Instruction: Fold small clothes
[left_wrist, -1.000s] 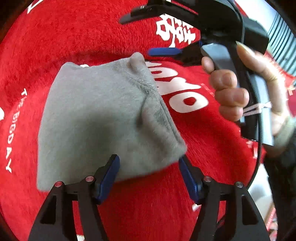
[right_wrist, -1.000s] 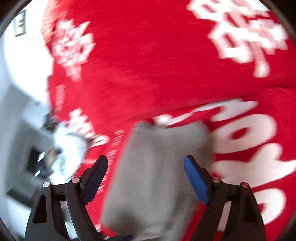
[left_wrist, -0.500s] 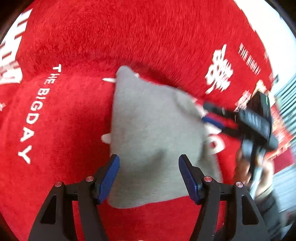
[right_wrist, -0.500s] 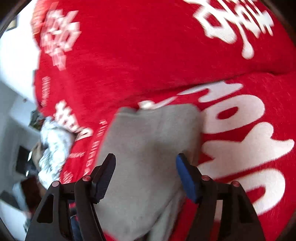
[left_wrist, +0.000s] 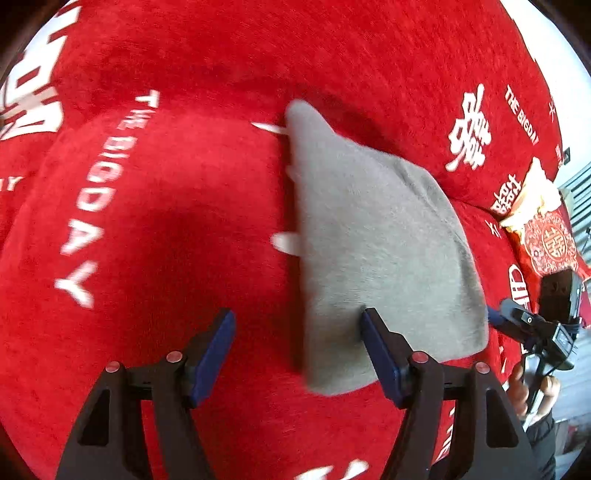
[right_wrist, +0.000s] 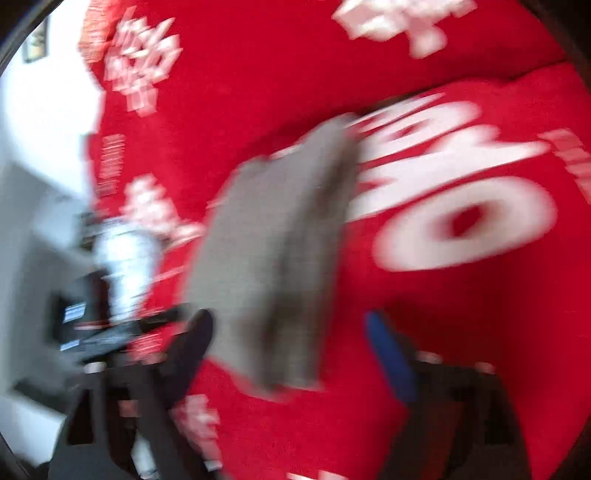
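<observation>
A small grey garment (left_wrist: 380, 251) lies folded flat on a red plush cover (left_wrist: 177, 229) with white lettering. My left gripper (left_wrist: 297, 350) is open and empty, its right finger over the garment's near edge, its left finger over bare red cover. The right gripper (left_wrist: 524, 325) shows at the right edge of the left wrist view, beside the garment. In the blurred right wrist view the garment (right_wrist: 273, 258) lies ahead of my open, empty right gripper (right_wrist: 291, 347).
A red and gold packet (left_wrist: 543, 229) lies at the far right on the cover. Beyond the cover's left edge in the right wrist view are a pale floor and a blurred white object (right_wrist: 125, 254).
Both grippers have pulled back from the garment. The left view has shifted left, so the garment now sits to the right. The right gripper has swung away; its view is blurred.
</observation>
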